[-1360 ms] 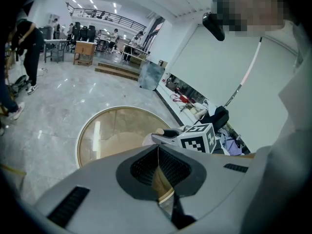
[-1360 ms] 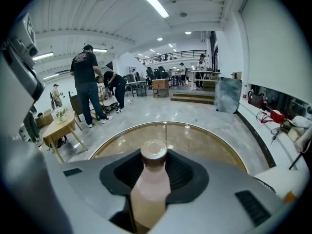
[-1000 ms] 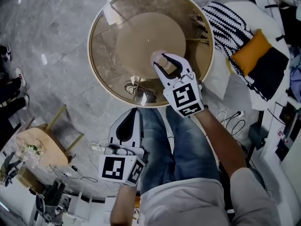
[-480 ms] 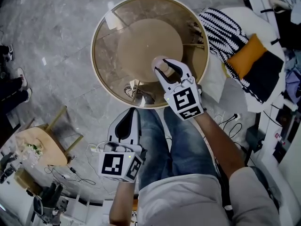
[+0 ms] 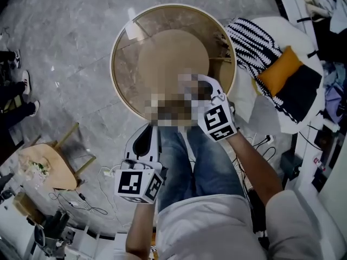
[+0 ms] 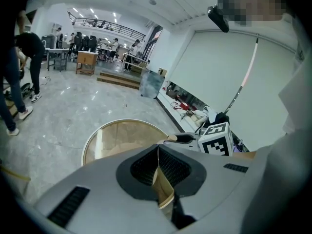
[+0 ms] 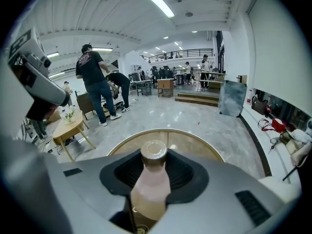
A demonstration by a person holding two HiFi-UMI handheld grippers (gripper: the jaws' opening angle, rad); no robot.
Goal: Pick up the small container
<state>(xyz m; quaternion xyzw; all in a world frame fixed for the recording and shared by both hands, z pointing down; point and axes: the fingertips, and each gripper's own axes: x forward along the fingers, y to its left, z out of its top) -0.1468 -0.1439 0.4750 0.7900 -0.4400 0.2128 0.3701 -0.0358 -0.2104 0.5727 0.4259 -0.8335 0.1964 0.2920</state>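
The small container (image 7: 152,179) is a pale pinkish bottle with a brown cap. It sits between the jaws of my right gripper (image 7: 154,161), which is shut on its body, with the cap pointing away over the round glass table (image 7: 195,143). In the head view the right gripper (image 5: 199,91) hovers over the table's near right part; a mosaic patch hides the bottle there. My left gripper (image 5: 146,138) is low beside the person's left leg, off the table. Its jaws (image 6: 157,155) are shut with nothing between them.
The round table (image 5: 122,42) has a gold rim and a tan disc under the glass. A striped throw (image 5: 255,34) and an orange cushion (image 5: 277,64) lie on a seat to the right. A small wooden side table (image 5: 46,167) and floor cables are at the left. People (image 7: 95,82) stand far off.
The right gripper keeps its hold on the container and has drifted slightly toward the table's near right edge. The left gripper stays where it was, still shut.
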